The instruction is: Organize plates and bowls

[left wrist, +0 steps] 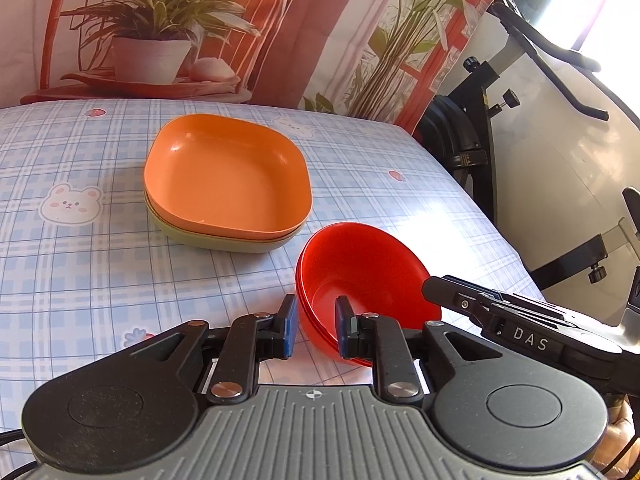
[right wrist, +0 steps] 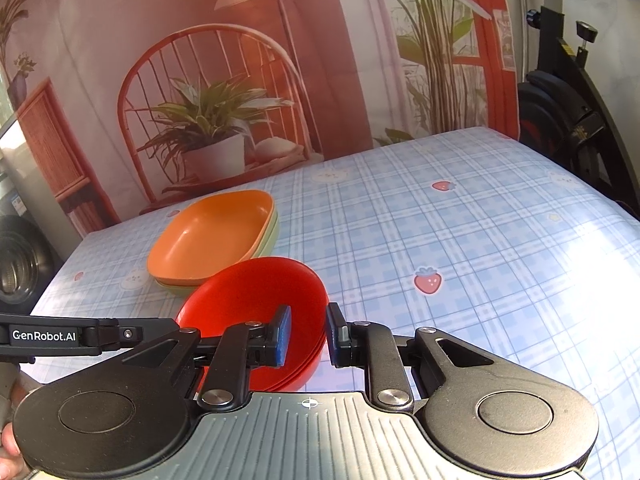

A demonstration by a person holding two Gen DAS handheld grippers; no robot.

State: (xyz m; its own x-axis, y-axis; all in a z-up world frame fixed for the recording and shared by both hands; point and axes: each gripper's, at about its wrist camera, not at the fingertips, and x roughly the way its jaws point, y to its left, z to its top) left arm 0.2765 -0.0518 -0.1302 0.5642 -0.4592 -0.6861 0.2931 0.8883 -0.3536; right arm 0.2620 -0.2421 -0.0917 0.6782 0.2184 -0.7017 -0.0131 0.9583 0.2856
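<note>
A stack of red bowls [left wrist: 360, 276] [right wrist: 256, 300] rests on the checked tablecloth [left wrist: 80, 280], close in front of both grippers. My left gripper [left wrist: 316, 326] straddles the stack's left rim, one pad outside and one inside, with bowl interior showing between pad and wall. My right gripper [right wrist: 308, 334] straddles the right rim in the same way, its pads apart from the wall. Both stand slightly open. The right gripper's finger [left wrist: 440, 292] shows at the bowls' far side in the left wrist view. Behind the bowls sits an orange square dish [left wrist: 228, 176] [right wrist: 212, 236] nested on a green one [left wrist: 224, 242].
The table's right edge [left wrist: 480, 208] drops off toward a black exercise bike [left wrist: 472, 128] [right wrist: 568, 112]. A printed backdrop with a chair and plants [right wrist: 216, 120] hangs behind the table. A washing machine [right wrist: 20, 268] stands off the left edge.
</note>
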